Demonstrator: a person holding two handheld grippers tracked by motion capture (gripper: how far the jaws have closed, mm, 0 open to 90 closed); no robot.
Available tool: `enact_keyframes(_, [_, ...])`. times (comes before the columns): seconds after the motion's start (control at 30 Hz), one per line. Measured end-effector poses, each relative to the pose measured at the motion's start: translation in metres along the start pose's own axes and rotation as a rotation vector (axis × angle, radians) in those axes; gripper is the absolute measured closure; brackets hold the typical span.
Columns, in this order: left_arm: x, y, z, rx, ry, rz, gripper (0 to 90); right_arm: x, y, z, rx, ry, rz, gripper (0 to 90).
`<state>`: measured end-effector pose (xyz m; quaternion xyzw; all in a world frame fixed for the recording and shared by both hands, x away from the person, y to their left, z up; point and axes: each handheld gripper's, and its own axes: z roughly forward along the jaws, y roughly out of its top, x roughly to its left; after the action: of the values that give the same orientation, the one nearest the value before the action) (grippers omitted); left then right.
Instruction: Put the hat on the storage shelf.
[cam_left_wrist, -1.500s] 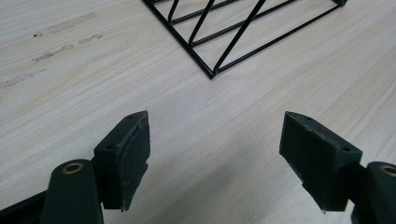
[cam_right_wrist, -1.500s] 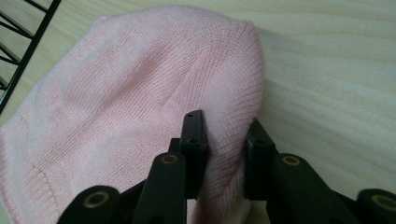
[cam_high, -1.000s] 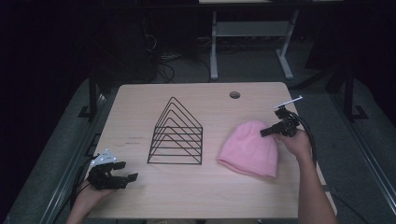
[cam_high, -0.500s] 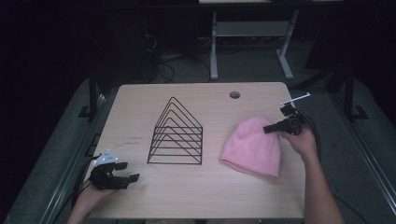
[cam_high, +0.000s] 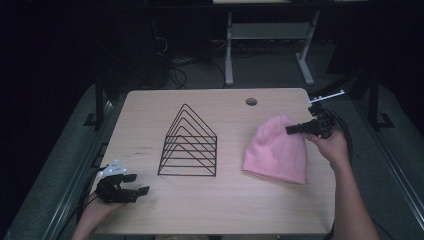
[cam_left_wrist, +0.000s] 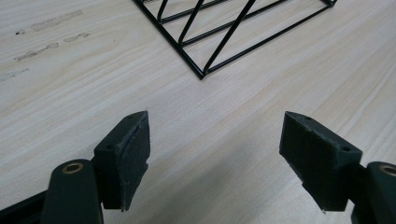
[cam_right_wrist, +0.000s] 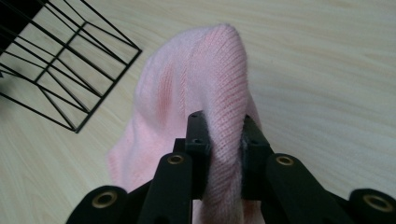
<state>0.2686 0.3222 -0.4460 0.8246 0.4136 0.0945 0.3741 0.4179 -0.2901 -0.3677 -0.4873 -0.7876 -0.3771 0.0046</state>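
Pinching the pink beanie near the table's right edge, right gripper clamped; left gripper agape.

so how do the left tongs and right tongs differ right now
The left tongs stand wide open with bare wooden table between the pads; the right tongs are pinched on a fold of the pink knitted beanie. The left rest low by the near table edge; the right are raised, lifting the beanie's top. Both have black padded jaws.

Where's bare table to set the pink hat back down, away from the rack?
Bare wood lies in front of the wire rack and pink hat, along the near table edge, and behind the rack. Tightest is the strip between rack and hat.
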Motion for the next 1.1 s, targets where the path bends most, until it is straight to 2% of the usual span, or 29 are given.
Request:
enact_keyframes(0.2, [-0.001,0.002,-0.001,-0.007,0.000,-0.007,24.9,0.010,0.005,-0.018,-0.035,0.005,-0.032,77.9])
enact_keyframes(0.23, [-0.001,0.002,-0.002,-0.004,-0.001,0.003,24.9,0.010,0.005,-0.018,-0.035,0.005,-0.032,77.9])
enact_keyframes(0.43, [-0.001,0.004,-0.002,0.010,-0.029,0.004,24.9,0.016,0.008,-0.034,-0.065,-0.001,-0.060,78.0])
enact_keyframes(0.53, [0.000,0.009,-0.005,0.015,-0.041,0.026,24.9,0.021,0.010,-0.044,-0.083,0.009,-0.074,78.0])
enact_keyframes(0.93, [0.001,0.019,-0.018,0.032,-0.079,0.041,24.9,0.039,0.024,-0.066,-0.105,0.007,-0.114,78.0])
enact_keyframes(1.1, [0.000,0.027,-0.024,0.033,-0.096,0.064,24.9,0.046,0.032,-0.076,-0.118,0.003,-0.135,78.0])
